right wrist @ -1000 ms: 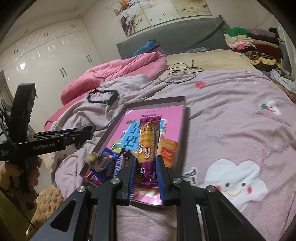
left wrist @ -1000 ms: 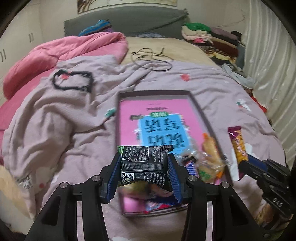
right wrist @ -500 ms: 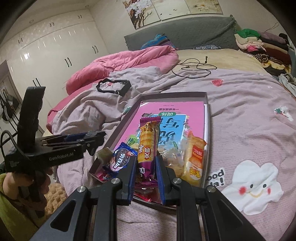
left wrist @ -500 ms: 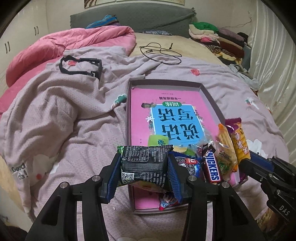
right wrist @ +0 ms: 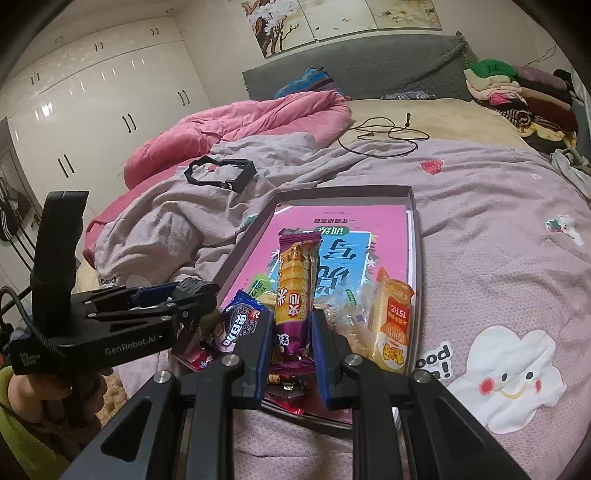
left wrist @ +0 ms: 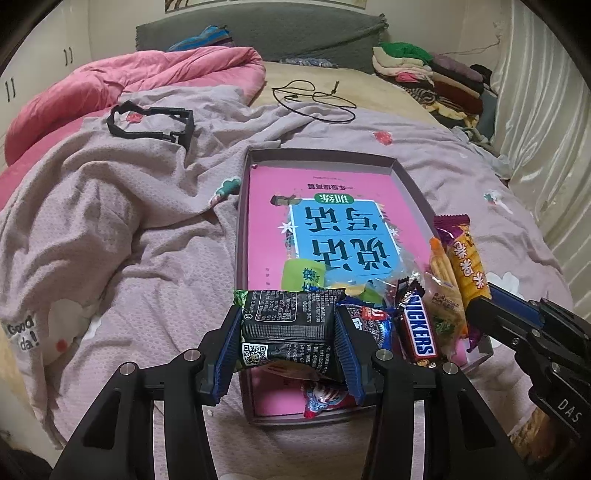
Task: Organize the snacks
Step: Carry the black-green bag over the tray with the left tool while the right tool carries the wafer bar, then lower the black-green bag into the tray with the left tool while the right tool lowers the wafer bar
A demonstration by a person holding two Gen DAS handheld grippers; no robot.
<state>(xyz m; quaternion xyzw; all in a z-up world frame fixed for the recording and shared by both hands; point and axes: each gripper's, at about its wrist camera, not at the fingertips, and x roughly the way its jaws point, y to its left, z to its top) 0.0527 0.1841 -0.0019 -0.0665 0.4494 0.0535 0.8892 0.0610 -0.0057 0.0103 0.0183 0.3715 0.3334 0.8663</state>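
Your left gripper (left wrist: pixel 288 332) was clenched on a black packet (left wrist: pixel 286 326), its blue pads pressing both short ends. The packet hung over the near left corner of the tray (left wrist: pixel 242 236), label and QR code facing you.

Your right gripper (right wrist: pixel 291 347) was clamped tight on a purple bar (right wrist: pixel 295 295), gripped at its lower end, the bar standing up and away from you over the tray's near end. In the left view that bar showed at 3 o'clock of the black packet, just over the tray's right wall.

Just past the grippers, loose snacks crowded the near end of the tray: a Snickers (left wrist: pixel 417 328) at 3 o'clock of the packet, a blue cookie pack (right wrist: pixel 240 325) at 9 o'clock of the bar, an orange pack (right wrist: pixel 393 325) at 3 o'clock of it, and a red wrapper (left wrist: pixel 321 400) against the near wall. All lay on a pink book (left wrist: pixel 325 192) covering the tray floor; its far half was bare.

The tray sat on a lilac blanket (left wrist: pixel 129 229). At 11 o'clock of the tray lay a black frame (left wrist: pixel 151 123); at 12 o'clock, a black cable (left wrist: pixel 314 101). Further back: a pink duvet (left wrist: pixel 147 77) at 10 o'clock, folded clothes (left wrist: pixel 424 70) at 1 o'clock, then a grey headboard (left wrist: pixel 295 29).

Your hand (right wrist: pixel 40 384) on the left gripper's handle showed at the right view's lower left.
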